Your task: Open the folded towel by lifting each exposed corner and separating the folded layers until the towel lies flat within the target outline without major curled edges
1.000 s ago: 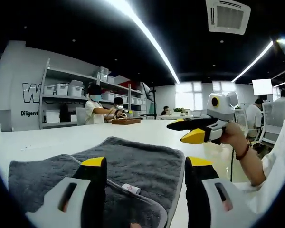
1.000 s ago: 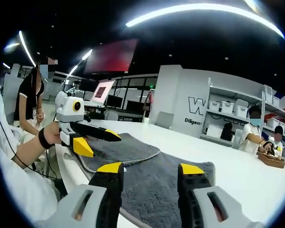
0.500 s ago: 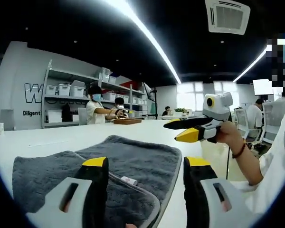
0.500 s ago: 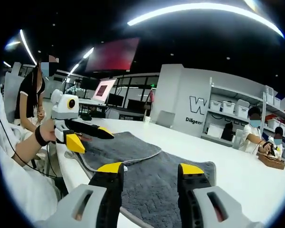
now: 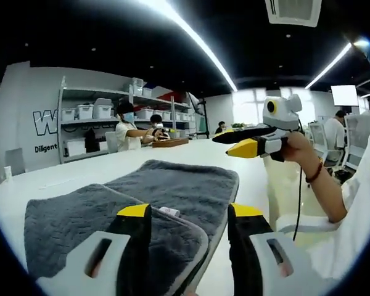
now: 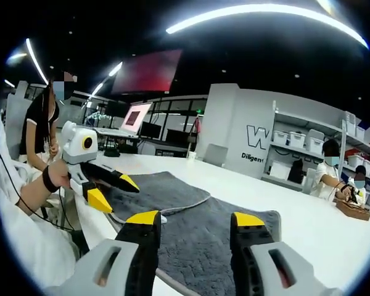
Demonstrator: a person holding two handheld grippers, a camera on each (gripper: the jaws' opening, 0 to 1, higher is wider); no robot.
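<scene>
Left gripper view: the grey towel [image 5: 166, 197] lies folded on the white table [image 5: 80, 176], spreading from under the left gripper [image 5: 188, 213] toward 11 o'clock. Its jaws stand apart, holding nothing; the right gripper [image 5: 237, 142] hovers at 2 o'clock, jaws parted.

Right gripper view: the towel [image 6: 197, 237] stretches ahead beneath the right gripper [image 6: 194, 219] — jaws wide, empty. The left gripper [image 6: 114, 191] sits at 9 o'clock over the towel's edge.

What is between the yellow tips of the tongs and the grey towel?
Nothing but air. In the right gripper view, the left tongs hang open above the folded grey towel, and the right tongs touch nothing.
</scene>
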